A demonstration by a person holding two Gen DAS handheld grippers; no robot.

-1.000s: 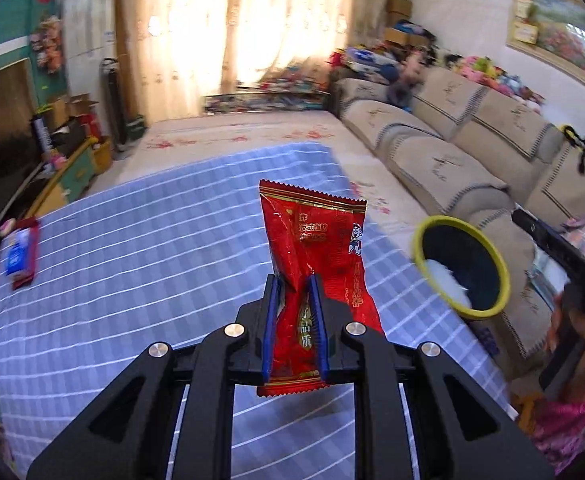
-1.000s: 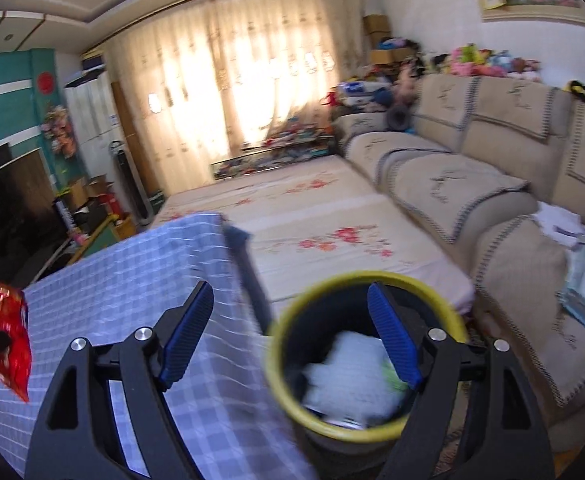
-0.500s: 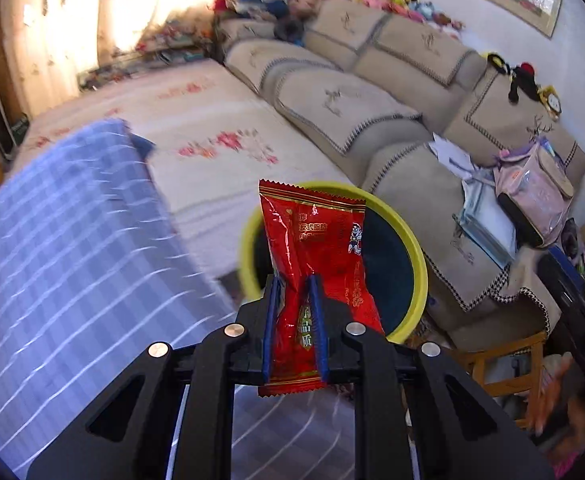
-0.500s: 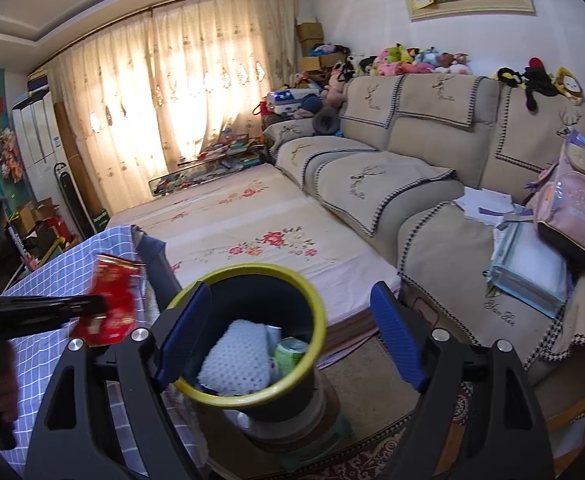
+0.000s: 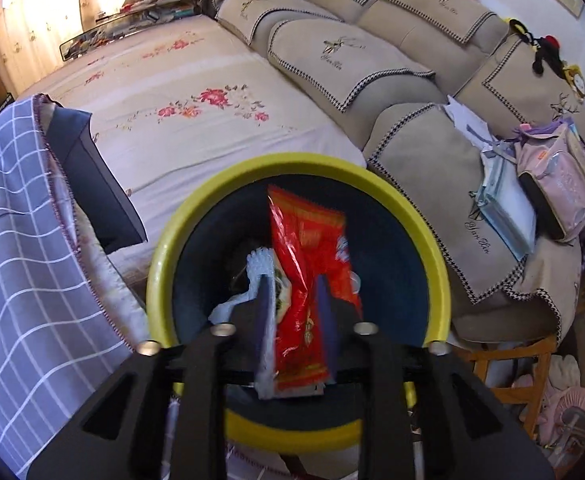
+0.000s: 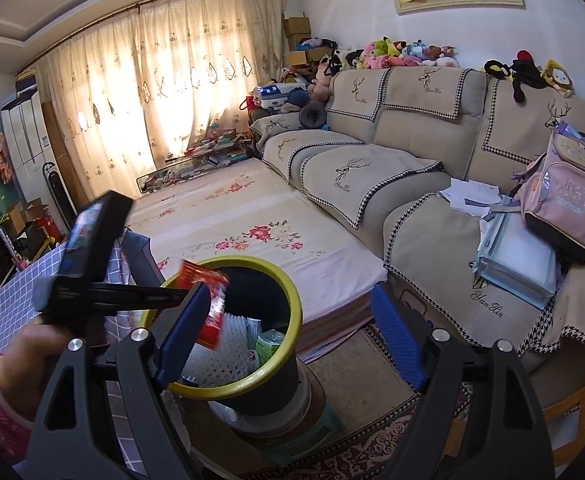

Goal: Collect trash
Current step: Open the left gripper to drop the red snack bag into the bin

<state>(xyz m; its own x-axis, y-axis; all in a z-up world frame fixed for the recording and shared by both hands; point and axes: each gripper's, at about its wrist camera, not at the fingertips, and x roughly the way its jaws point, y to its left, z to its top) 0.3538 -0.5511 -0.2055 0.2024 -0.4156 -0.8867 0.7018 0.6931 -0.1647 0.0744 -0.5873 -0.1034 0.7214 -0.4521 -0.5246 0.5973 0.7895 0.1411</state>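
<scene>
From the checked tablecloth (image 5: pixel 16 264) across to the yellow-rimmed bin (image 5: pixel 432 248), the left gripper (image 5: pixel 294 320) is opening over the bin mouth, the red snack wrapper (image 5: pixel 308 264) apparently slipping free between its jaws, while the right gripper (image 6: pixel 292 332) stands spread and empty, so this drop is nearly finished.

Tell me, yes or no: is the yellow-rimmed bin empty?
No. The bin already holds white foam netting and a green can.

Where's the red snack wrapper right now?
In the left wrist view, the red snack wrapper sits between the opening jaws of the left gripper, directly over the yellow-rimmed trash bin.
</scene>
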